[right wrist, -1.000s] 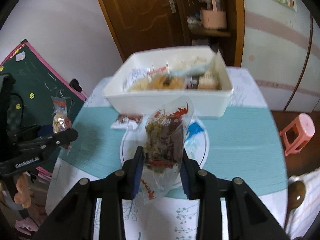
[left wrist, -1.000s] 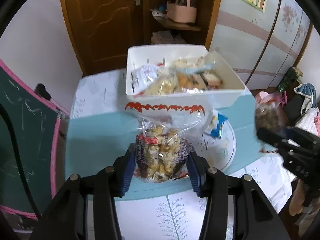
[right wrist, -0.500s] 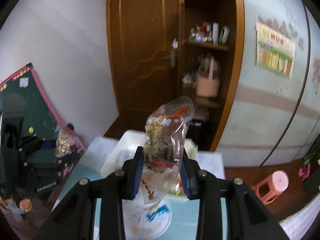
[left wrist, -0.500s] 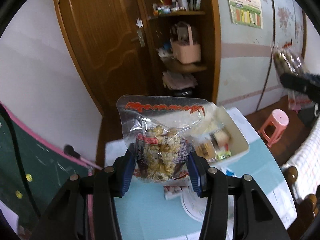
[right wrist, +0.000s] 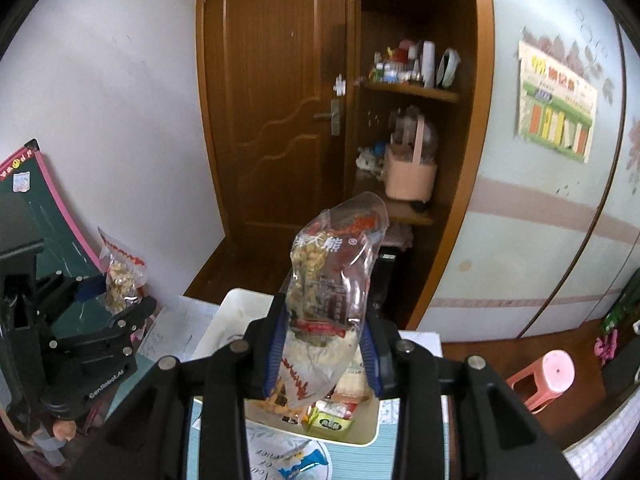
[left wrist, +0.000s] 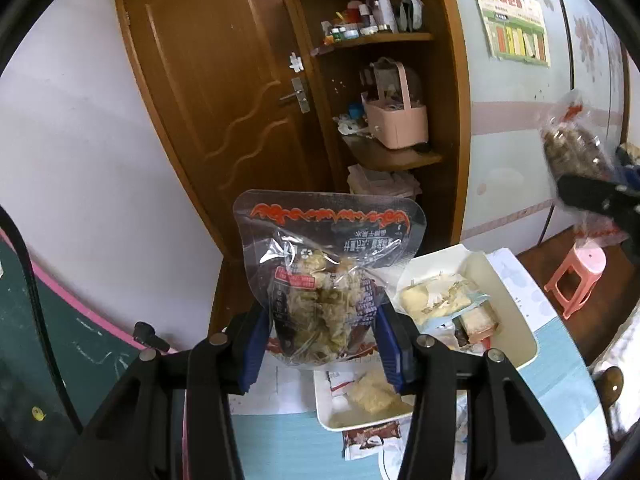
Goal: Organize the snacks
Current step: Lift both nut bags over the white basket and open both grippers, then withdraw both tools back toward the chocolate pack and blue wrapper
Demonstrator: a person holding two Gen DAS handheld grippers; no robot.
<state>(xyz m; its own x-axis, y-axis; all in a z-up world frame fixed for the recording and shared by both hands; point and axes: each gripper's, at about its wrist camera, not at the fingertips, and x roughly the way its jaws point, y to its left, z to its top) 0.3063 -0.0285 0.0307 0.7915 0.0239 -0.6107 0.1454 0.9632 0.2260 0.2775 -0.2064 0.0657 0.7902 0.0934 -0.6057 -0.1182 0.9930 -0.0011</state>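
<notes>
My left gripper [left wrist: 322, 334] is shut on a clear snack bag with red print and pale puffed pieces [left wrist: 324, 280], held upright above the table. My right gripper [right wrist: 324, 350] is shut on a similar clear snack bag with brown label [right wrist: 332, 272], held above the white bin [right wrist: 228, 312]. The white bin [left wrist: 516, 300] holds several wrapped snacks and sits below and to the right in the left wrist view. The left gripper and its bag [right wrist: 120, 280] show at the left of the right wrist view; the right gripper's bag [left wrist: 572, 148] shows at the right of the left wrist view.
A brown wrapped snack [left wrist: 372, 438] lies on the teal tablecloth [left wrist: 280, 440] in front of the bin. A blue wrapper [right wrist: 304, 464] lies on a white plate. A wooden door [left wrist: 224, 100], a shelf with a pink basket [left wrist: 396, 120], a pink stool [left wrist: 580, 276] and a chalkboard [right wrist: 40, 216] stand around.
Both grippers have risen with their bags from table level to high above the bin; the views now look at the door and shelf, with the bin low in frame.
</notes>
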